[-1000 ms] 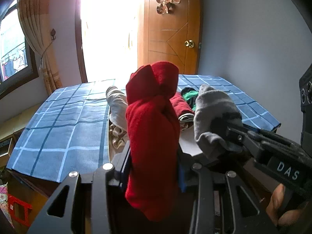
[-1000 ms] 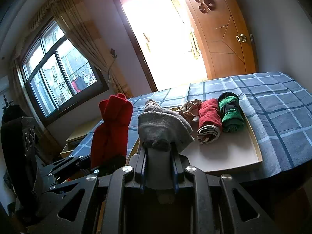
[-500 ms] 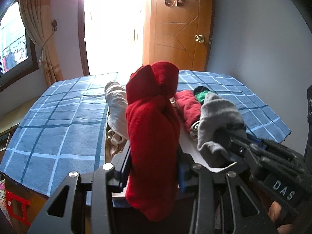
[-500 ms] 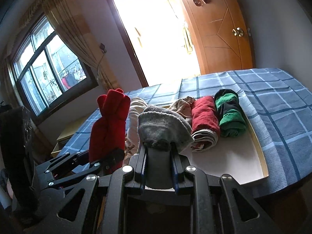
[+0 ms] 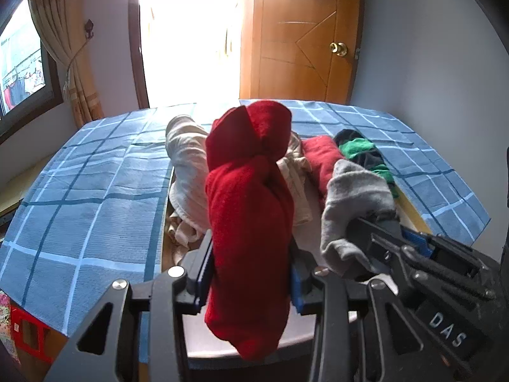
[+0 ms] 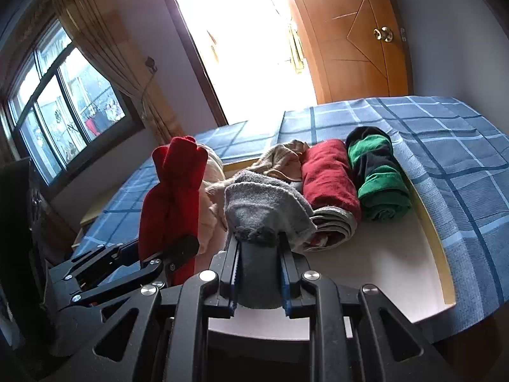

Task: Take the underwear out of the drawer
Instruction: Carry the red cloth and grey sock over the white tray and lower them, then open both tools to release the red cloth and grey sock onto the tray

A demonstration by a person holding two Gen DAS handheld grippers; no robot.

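Between your left gripper's (image 5: 251, 280) blue pads sits a bright red roll of underwear (image 5: 249, 197), clamped near its lower end so most of the bundle stands up above the jaws. Your right gripper (image 6: 259, 281) is closed on a grey roll (image 6: 264, 210) in the same way, its top flopping over toward the far side.

Both rolls hang over the near end of the shallow drawer (image 6: 426, 235), which lies on the blue checked bedspread (image 5: 82, 191). Farther in, a dark red roll (image 6: 327, 178) and a green-and-black roll (image 6: 378, 178) lie side by side to the right, with loose beige and white pieces (image 5: 187, 172) to the left.

Expect these bundles to be light, soft and springy, so they should squash under the pads rather than resist. The knit looks grippy, not slick, and nothing here seems breakable. The likelier trouble is a roll unwinding or sagging if you pinch only an outer layer. Take the remaining ones across the middle of the roll, jaws spanning its full thickness, so the folds stay wrapped.
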